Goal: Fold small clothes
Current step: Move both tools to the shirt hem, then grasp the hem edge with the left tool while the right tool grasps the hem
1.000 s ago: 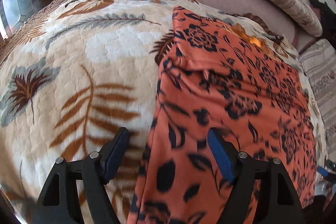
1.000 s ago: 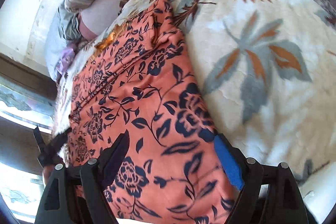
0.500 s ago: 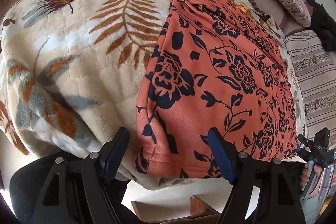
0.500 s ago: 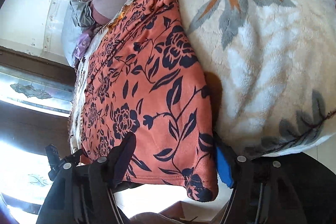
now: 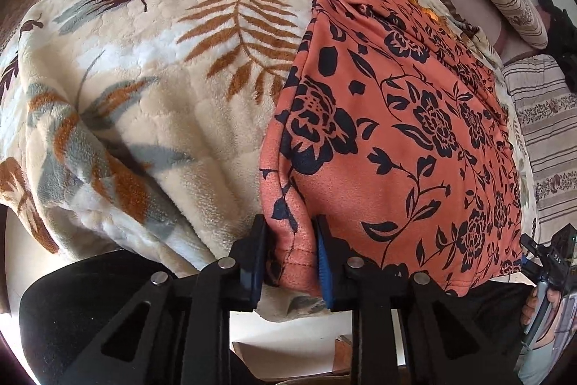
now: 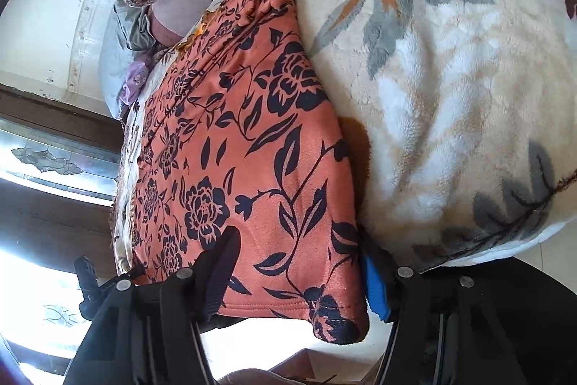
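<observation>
My left gripper (image 5: 290, 251) has its jaws pinched onto the near left hem corner of the orange cloth with black flower print (image 5: 396, 132), which lies flat on the cream fleece blanket with leaf pattern (image 5: 144, 96). My right gripper (image 6: 299, 267) stands with jaws wide apart, straddling that cloth's (image 6: 245, 150) near right corner at the blanket's (image 6: 450, 96) edge without gripping it.

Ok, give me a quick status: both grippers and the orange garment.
Left gripper shut on the near corner of the orange floral garment. Right gripper open, straddling the other near corner. Garment flat on the leaf-print blanket, hem overhanging. Nothing in the way.
</observation>
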`<action>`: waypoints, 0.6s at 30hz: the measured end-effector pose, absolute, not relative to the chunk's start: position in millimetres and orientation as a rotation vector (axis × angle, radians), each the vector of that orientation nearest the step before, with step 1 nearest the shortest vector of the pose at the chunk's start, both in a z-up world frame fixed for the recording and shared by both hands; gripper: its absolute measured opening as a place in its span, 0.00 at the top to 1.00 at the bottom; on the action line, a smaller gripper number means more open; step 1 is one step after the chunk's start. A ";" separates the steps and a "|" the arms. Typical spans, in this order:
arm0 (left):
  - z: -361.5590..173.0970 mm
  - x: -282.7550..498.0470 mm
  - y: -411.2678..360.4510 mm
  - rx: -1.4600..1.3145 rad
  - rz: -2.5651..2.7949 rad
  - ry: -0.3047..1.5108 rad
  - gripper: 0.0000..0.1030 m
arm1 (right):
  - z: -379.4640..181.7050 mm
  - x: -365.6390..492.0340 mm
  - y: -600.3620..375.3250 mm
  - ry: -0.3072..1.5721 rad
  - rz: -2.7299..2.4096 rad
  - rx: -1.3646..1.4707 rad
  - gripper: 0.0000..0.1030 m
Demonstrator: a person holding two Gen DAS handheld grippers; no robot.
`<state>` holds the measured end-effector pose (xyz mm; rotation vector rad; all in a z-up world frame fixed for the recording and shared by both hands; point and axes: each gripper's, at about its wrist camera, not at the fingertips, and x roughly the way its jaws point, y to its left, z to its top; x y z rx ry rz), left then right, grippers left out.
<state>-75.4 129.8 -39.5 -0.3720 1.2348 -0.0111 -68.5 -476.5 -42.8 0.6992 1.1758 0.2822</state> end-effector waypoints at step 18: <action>-27.9 -73.7 132.0 -0.355 0.008 1.180 0.76 | -33.7 -67.5 -479.7 1.282 0.267 0.650 0.87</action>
